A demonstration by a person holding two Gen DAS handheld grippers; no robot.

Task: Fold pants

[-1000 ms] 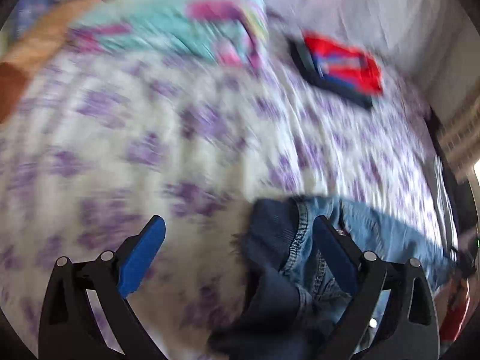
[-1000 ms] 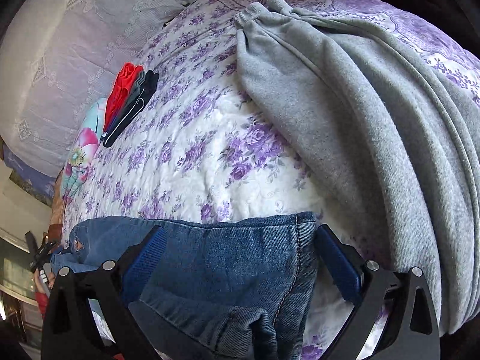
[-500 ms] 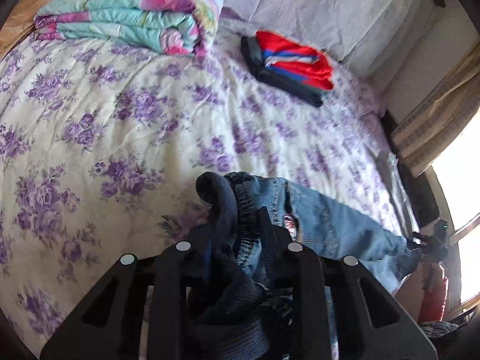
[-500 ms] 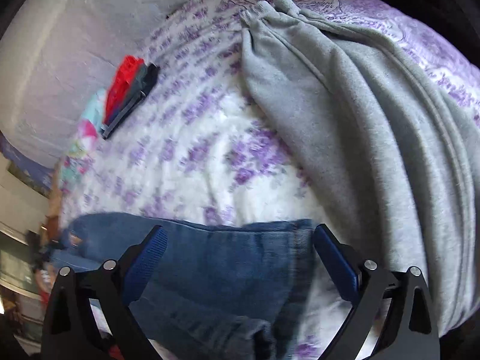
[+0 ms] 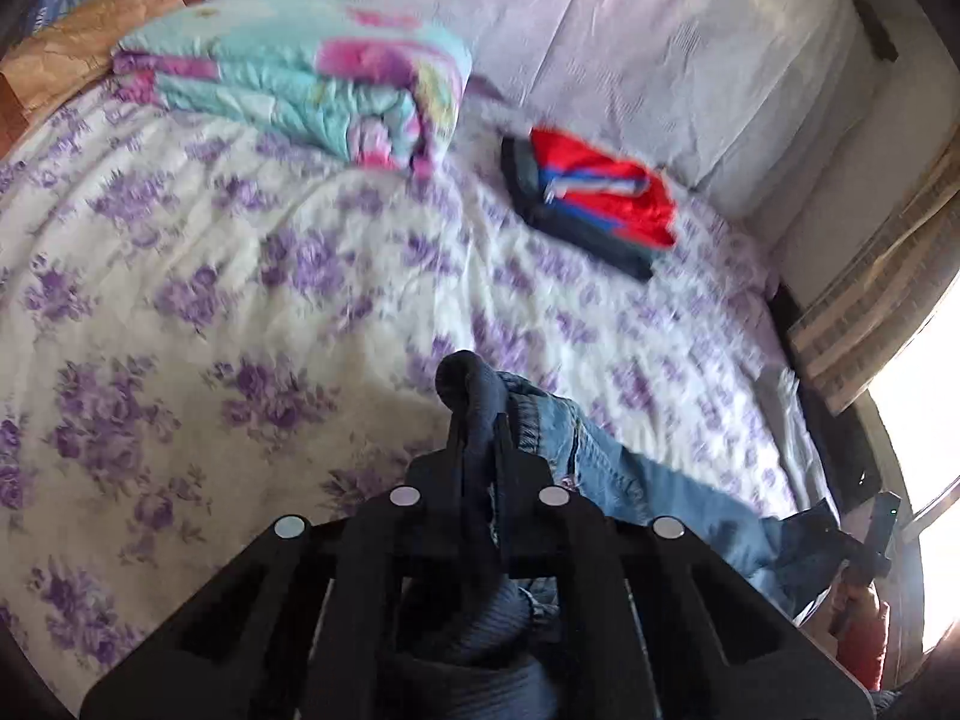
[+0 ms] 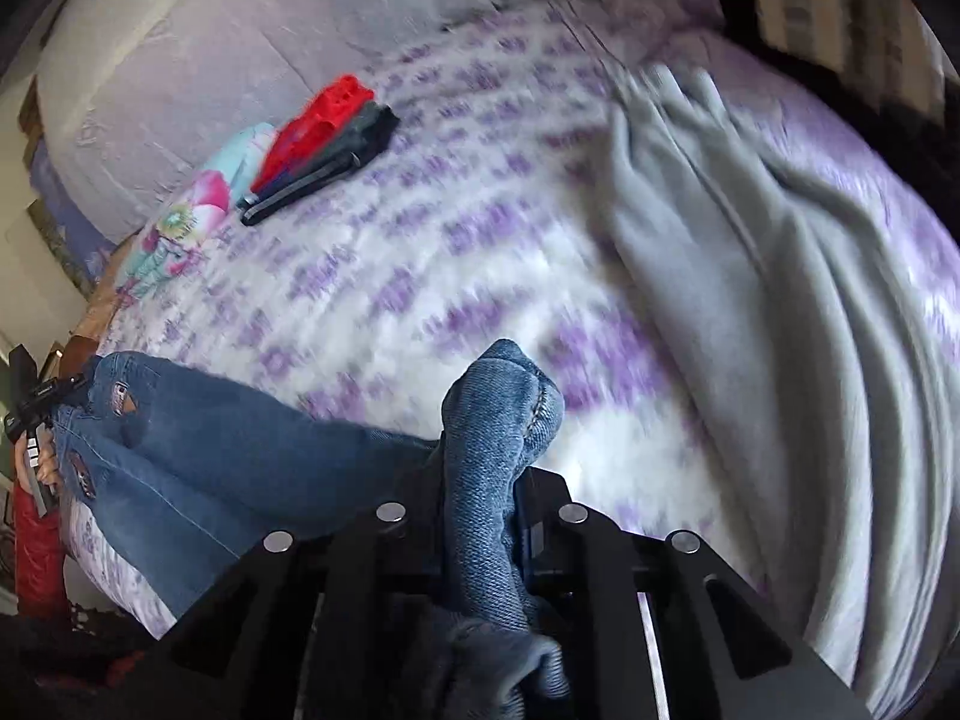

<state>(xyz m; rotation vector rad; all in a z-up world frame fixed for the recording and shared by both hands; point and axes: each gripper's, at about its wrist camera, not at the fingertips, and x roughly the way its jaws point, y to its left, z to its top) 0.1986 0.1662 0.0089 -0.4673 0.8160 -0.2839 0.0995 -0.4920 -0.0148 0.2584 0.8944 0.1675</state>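
Both grippers, left (image 5: 480, 438) and right (image 6: 480, 456), having just closed, pinch bunched jeans (image 6: 198, 420) on the bed (image 5: 180, 276); folding barely begun.

A home bedroom: floral-quilted bed (image 5: 252, 276) with folded blanket (image 5: 300, 72).

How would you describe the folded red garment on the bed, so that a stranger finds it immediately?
Look at the bed with the purple-flowered cover, toward its far side by the white padded wall. Right of the folded turquoise-and-pink quilt lies the red garment, on a dark folded piece, the only bright red thing there.
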